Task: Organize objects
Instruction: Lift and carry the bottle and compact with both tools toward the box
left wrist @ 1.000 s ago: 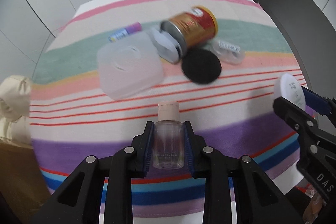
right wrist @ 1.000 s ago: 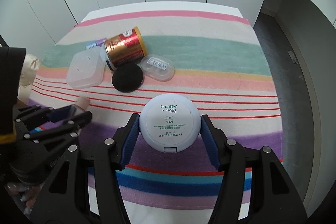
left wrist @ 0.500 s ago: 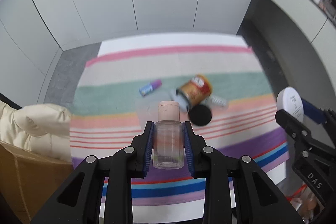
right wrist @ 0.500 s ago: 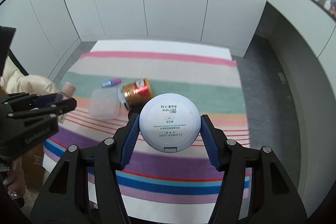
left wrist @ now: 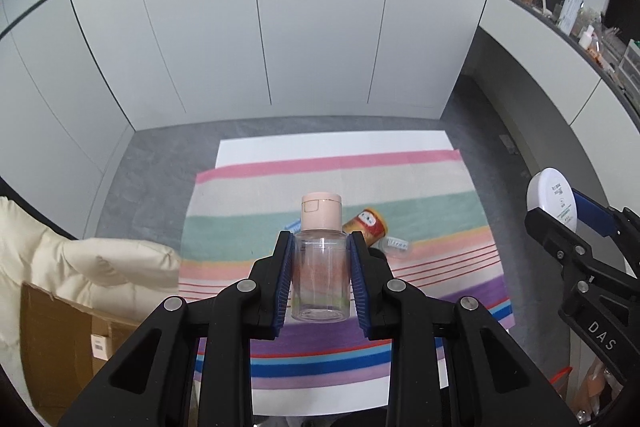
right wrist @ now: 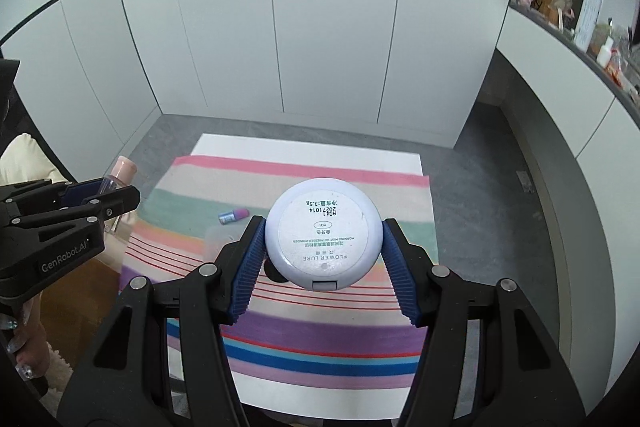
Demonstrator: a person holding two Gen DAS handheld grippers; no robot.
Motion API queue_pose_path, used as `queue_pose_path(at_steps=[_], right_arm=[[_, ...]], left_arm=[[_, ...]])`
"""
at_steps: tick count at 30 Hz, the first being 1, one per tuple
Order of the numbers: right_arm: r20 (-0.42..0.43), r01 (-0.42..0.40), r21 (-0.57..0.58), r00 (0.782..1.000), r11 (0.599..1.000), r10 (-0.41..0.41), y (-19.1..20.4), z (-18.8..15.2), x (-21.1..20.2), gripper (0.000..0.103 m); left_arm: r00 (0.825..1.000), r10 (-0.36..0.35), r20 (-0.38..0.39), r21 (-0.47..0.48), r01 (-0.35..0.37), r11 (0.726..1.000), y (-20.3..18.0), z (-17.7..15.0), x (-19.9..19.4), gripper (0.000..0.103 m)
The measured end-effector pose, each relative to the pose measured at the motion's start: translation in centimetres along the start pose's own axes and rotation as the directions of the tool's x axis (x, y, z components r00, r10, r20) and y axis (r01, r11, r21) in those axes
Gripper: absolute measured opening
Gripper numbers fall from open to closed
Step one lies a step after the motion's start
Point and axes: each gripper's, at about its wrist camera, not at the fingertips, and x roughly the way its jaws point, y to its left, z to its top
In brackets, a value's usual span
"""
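My left gripper (left wrist: pixel 320 279) is shut on a small clear bottle (left wrist: pixel 319 279) with a pale pink cap, held upright high above the striped cloth (left wrist: pixel 400 187). My right gripper (right wrist: pixel 323 261) is shut on a round white compact (right wrist: pixel 322 239), its printed underside facing the camera. Each gripper shows in the other's view: the right gripper (left wrist: pixel 560 211) with the compact (left wrist: pixel 551 198) at the right edge, the left gripper (right wrist: pixel 116 193) with the bottle (right wrist: pixel 120 173) at the left. Far below lie a red-gold can (left wrist: pixel 366 223), a small clear case (left wrist: pixel 394 245) and a purple-blue tube (right wrist: pixel 234 215).
The striped cloth (right wrist: pixel 280 179) covers a white table over a grey floor, with white cabinet doors behind. A cream padded jacket (left wrist: pixel 60 267) and a cardboard box (left wrist: pixel 52 347) sit at the left. A cluttered shelf (left wrist: pixel 572 7) runs along the right wall.
Both grippers have risen well above the table with their objects still held. The cloth and the items on it now look much smaller and farther away.
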Motion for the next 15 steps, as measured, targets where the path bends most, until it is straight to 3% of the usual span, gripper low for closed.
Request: queue_pose_path(at_steps=[15], right_arm=[[0.007,-0.005,-0.012,1.0,1.0,0.005,0.8,0.1,-2.1,0.06]], left_arm=[[1.0,0.004,0.004,0.035,-0.004,0.999,-0.8,-1.1,-2.5,0.028]])
